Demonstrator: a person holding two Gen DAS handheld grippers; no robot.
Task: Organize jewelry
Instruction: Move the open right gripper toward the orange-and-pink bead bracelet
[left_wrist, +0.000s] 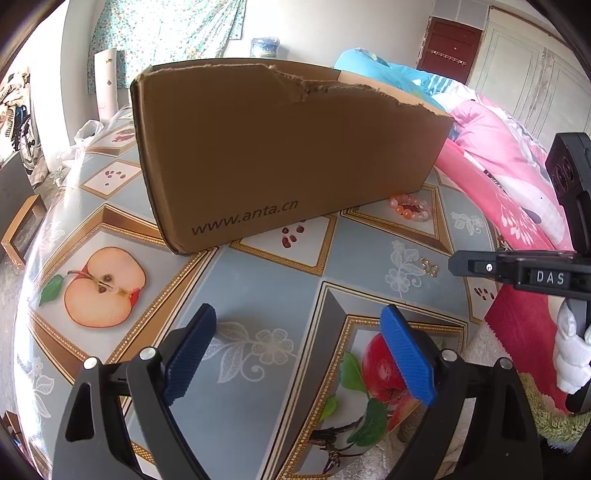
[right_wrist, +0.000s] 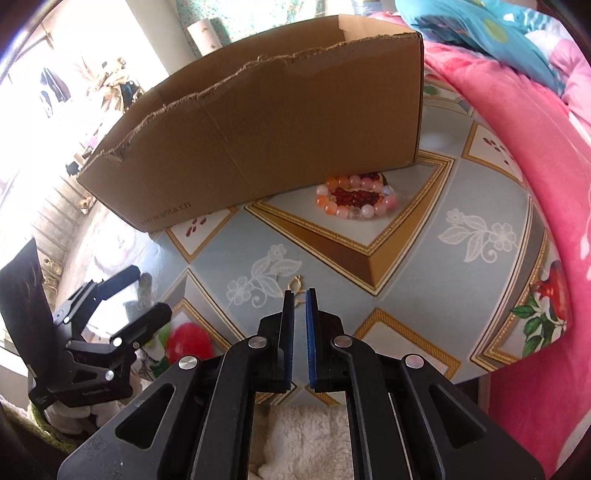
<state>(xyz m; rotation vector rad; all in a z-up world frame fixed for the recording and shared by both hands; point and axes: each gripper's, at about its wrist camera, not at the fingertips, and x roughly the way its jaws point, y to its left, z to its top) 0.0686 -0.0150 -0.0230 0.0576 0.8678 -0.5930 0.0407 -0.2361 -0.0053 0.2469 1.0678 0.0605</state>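
Note:
A small gold trinket lies on the patterned tablecloth just ahead of my right gripper, whose blue pads stand almost together with only a thin slit and nothing gripped. In the left wrist view the same trinket sits a little left of the right gripper's tip. A bracelet of pink, orange and clear beads lies near the right end of the torn cardboard box. My left gripper hovers open over the cloth with nothing between its pads; the right wrist view shows the left gripper at the left.
The round table carries a fruit-print cloth. The cardboard box fills its far half. A bed with pink bedding borders the right side. A white fluffy mat lies below the near edge. A wooden frame stands at the left.

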